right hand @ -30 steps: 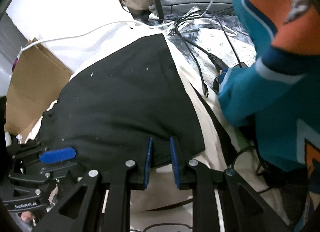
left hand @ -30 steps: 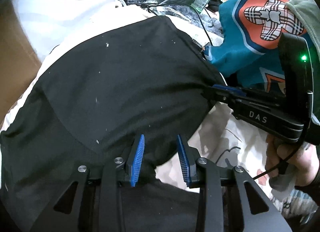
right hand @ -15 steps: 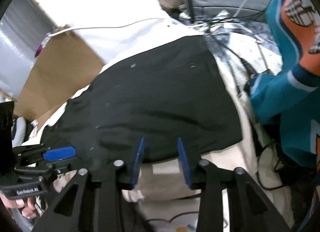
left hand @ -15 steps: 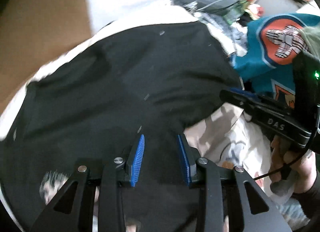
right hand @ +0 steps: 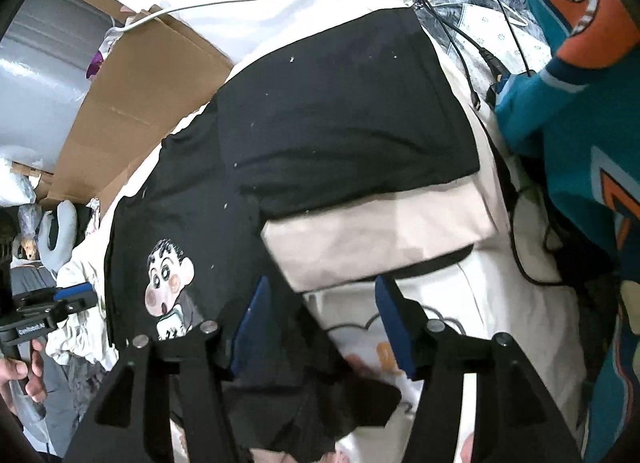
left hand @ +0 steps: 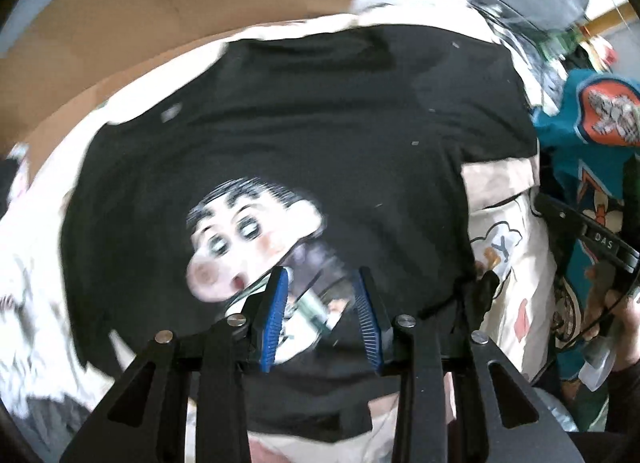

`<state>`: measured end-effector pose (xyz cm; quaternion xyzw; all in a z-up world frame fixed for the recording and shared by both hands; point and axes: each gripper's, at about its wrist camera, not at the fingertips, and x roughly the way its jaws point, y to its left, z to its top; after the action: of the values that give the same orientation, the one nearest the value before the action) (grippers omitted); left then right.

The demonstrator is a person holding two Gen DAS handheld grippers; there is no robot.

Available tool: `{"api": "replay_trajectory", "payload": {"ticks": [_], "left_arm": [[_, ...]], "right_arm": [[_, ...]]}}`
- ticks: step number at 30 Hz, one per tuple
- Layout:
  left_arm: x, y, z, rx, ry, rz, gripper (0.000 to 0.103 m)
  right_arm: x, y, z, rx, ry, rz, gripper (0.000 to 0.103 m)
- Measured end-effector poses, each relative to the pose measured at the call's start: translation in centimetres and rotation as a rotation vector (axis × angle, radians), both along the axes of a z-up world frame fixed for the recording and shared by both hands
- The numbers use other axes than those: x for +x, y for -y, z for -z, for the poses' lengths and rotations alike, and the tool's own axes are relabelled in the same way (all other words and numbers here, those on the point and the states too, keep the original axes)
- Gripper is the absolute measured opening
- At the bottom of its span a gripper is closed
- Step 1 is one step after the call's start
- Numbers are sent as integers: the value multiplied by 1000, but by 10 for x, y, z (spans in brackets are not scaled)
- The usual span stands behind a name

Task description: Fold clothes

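Black T-shirt (right hand: 344,111) lies spread on the cream sheet (right hand: 472,295), its cartoon print (right hand: 168,283) face up. One side of the shirt is folded over itself on the side away from the print; a pale folded cloth (right hand: 380,239) lies just beside that fold's near edge.

Left gripper (left hand: 322,315): jaws apart, they have just been opening. Nothing pinched; it hangs above the shirt, directly over the lower part of the print (left hand: 248,235), pointing down at it. Left-wrist view is motion-blurred, so I can't tell whether the pads touch fabric.

Right gripper (right hand: 322,323): jaws apart, also just been opening. No cloth clamped; shirt's near edge and the sheet show in the gap. It sits over the shirt edge, on the far side of the print from the left gripper (right hand: 60,303).

Cardboard (right hand: 132,103) stands past the shirt's far-left edge. Teal jersey (right hand: 580,115) with orange patch is heaped beside the shirt's folded side; black cables (right hand: 460,35) run between the two.
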<state>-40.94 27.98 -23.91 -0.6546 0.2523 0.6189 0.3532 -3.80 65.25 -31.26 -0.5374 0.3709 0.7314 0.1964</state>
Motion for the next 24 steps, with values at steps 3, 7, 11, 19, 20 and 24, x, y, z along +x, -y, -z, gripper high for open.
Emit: {"api": "replay_trajectory", "payload": {"ticks": [3, 7, 11, 19, 20, 24], "left_arm": [[-10, 27, -28, -33, -32, -77, 74], [-17, 55, -62, -34, -47, -139, 74], [-23, 85, -98, -18, -57, -180, 74], [-26, 158, -184, 25, -102, -249, 74], [-26, 167, -194, 31, -100, -262, 74], [-25, 202, -226, 13, -114, -302, 74]], "right_arm": [[-4, 5, -18, -19, 0, -39, 60], [-11, 11, -48, -32, 0, -90, 69], [-13, 17, -84, -16, 4, -126, 73], [-15, 34, -174, 21, -11, -175, 79], [-14, 36, -185, 23, -12, -176, 79], [-9, 45, -229, 46, -19, -176, 80]]}}
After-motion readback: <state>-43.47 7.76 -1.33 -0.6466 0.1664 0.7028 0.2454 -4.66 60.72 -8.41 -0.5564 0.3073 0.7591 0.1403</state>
